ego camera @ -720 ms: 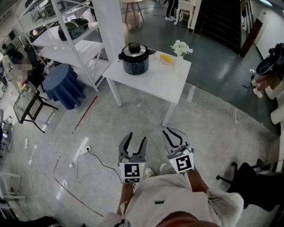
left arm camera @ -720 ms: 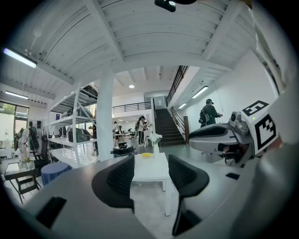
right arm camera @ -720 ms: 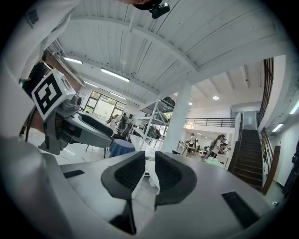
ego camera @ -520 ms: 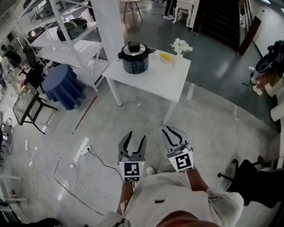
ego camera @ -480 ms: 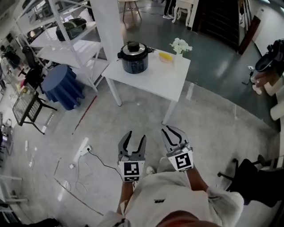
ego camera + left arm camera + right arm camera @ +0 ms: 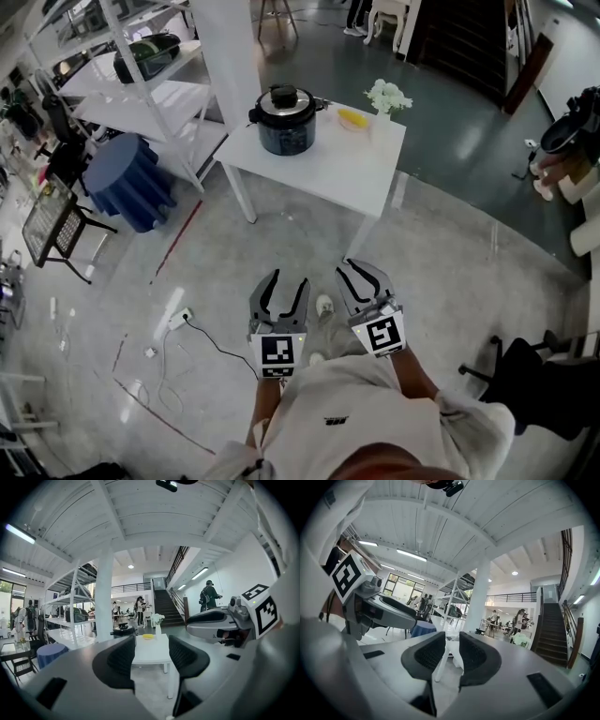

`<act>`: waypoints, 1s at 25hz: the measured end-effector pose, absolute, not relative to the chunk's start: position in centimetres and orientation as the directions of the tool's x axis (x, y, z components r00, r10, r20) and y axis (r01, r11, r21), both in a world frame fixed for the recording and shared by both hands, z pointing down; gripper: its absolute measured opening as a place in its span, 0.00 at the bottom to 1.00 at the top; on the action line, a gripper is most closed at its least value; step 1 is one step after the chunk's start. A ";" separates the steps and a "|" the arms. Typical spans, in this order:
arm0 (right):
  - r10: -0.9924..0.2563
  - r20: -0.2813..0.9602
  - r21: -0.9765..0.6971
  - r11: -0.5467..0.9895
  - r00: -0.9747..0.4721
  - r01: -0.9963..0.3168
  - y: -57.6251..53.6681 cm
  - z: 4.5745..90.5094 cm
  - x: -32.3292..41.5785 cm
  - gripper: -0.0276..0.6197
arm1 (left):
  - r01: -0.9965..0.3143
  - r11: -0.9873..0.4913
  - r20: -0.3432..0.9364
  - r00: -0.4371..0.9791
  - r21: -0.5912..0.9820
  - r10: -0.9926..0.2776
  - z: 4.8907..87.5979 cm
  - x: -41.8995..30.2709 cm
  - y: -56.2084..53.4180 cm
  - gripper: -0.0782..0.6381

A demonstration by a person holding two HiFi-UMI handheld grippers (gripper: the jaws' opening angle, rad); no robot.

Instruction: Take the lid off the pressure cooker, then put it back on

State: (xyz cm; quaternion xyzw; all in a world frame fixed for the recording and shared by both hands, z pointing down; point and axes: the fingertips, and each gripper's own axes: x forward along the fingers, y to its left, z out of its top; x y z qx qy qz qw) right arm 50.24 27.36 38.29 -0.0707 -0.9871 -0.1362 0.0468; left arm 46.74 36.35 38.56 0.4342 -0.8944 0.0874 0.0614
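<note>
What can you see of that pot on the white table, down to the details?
The pressure cooker is a round, squat pot with a dark, glossy body. Its lid is on, rimmed in shiny metal, with a dark knob on top; dark handles jut from the sides. It stands upright near the far left corner of the white table, touching only the tabletop. A yellow thing and a vase of white flowers stand apart to its right.
</note>
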 end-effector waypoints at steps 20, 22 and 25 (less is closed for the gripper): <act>0.196 0.095 0.207 0.955 -0.976 0.212 18.9 38.4 32.7 0.16 | -0.766 0.633 0.211 -0.640 -0.112 -0.738 38.5 30.4 27.7 0.42; 0.198 0.101 0.201 0.956 -0.975 0.215 17.9 38.6 31.2 0.16 | -0.764 0.636 0.216 -0.642 -0.107 -0.735 38.7 28.8 27.0 0.42; 0.204 0.103 0.199 0.955 -0.974 0.221 16.6 38.9 29.3 0.16 | -0.758 0.644 0.225 -0.649 -0.106 -0.727 38.9 26.7 25.9 0.42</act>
